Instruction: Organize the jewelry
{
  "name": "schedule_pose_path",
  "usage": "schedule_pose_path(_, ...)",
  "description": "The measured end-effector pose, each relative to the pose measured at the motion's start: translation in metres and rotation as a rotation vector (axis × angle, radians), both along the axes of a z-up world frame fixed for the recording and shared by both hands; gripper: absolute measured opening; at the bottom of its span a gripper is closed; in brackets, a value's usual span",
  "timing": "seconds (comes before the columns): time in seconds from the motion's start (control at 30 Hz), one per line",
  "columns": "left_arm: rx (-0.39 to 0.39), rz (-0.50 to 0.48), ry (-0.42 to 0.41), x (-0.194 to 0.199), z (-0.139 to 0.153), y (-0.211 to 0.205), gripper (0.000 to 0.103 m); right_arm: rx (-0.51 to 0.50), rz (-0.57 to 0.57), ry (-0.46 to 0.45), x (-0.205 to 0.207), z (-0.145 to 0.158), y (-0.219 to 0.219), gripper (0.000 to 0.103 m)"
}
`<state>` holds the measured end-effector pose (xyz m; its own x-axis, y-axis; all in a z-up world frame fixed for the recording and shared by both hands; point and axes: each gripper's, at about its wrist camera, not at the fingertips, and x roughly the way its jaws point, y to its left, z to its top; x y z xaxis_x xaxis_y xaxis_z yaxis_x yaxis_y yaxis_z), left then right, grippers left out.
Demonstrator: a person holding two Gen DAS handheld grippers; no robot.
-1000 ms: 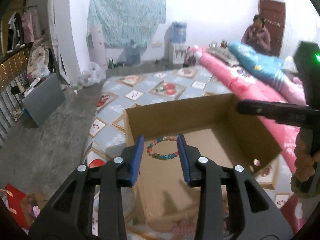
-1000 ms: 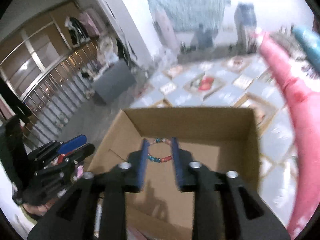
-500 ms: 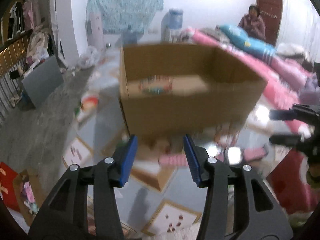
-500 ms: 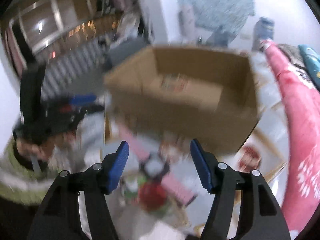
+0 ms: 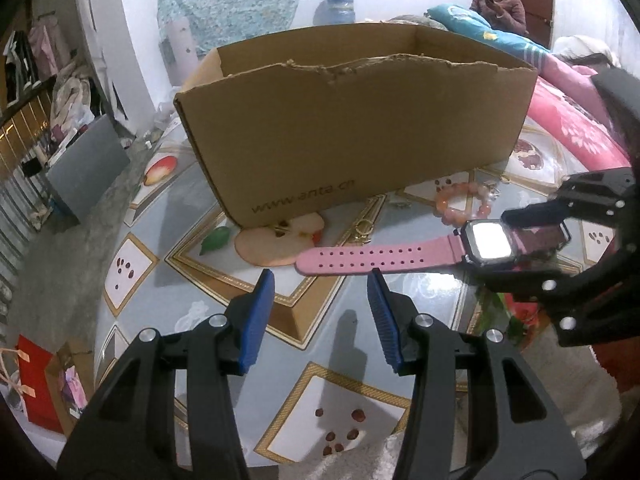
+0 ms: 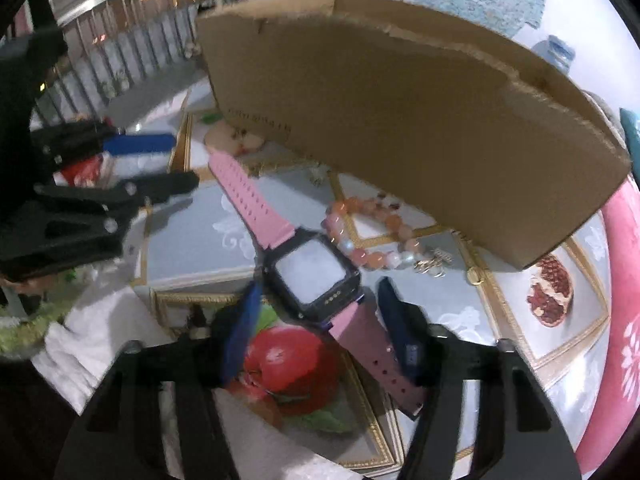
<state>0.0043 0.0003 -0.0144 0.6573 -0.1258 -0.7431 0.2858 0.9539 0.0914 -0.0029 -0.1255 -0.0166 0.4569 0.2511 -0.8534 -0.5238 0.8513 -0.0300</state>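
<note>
A cardboard box (image 5: 352, 128) stands on a table (image 5: 224, 312) covered with a glossy cloth printed with fruit pictures in gold frames. On the box's near wall, low and to the left, brown print reads "www.anta.cn" (image 5: 303, 197); its upper edge is torn and ragged. From these low views the inside of the box cannot be seen.

In front of the box lies a pink watch (image 5: 384, 258) flat on the table, its perforated strap stretched toward the left and its dark square case with a bright blank screen at the right. No writing can be read on the screen. Just beyond the watch, close to the box's wall, is a bracelet (image 6: 372, 236) of orange and pale beads, with small gold-coloured pieces (image 6: 434, 266) beside it.

The left claw (image 5: 320, 312) hovers above the table with its blue pads apart and nothing between them; the tip of the watch strap lies just ahead of it. The right claw (image 6: 316, 320) is down over the watch, its jaws closing, with the watch case and the near part of the strap between the pads; the pads do not yet press on it.

A person (image 5: 498, 0) sits in the background by a bed with pink and blue bedding.
</note>
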Motion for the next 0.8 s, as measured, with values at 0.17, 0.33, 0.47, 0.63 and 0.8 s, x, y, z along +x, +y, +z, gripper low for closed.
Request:
schedule_pose_path(0.17, 0.017, -0.05, -0.032, -0.009, 0.001, -0.008, 0.052, 0.051, 0.035, 0.051, 0.002, 0.004, -0.004, 0.041)
schedule_pose_path(0.33, 0.079, -0.128, -0.072, -0.021, 0.0, -0.023, 0.059, 0.153, 0.073, 0.153, 0.008, 0.004, -0.02, 0.04)
schedule_pose_path(0.47, 0.13, -0.179, -0.097, -0.029, -0.003, -0.036, 0.06, 0.234, 0.127, 0.262, 0.014, 0.001, -0.033, 0.04)
schedule_pose_path(0.63, 0.169, -0.238, -0.104, -0.033, -0.006, -0.049, 0.06, 0.31, 0.199, 0.399, 0.024, -0.004, -0.042, 0.04)
schedule_pose_path(0.8, 0.185, -0.289, -0.08, -0.031, -0.012, -0.059, 0.046, 0.377, 0.234, 0.513, 0.039, -0.012, -0.044, 0.04)
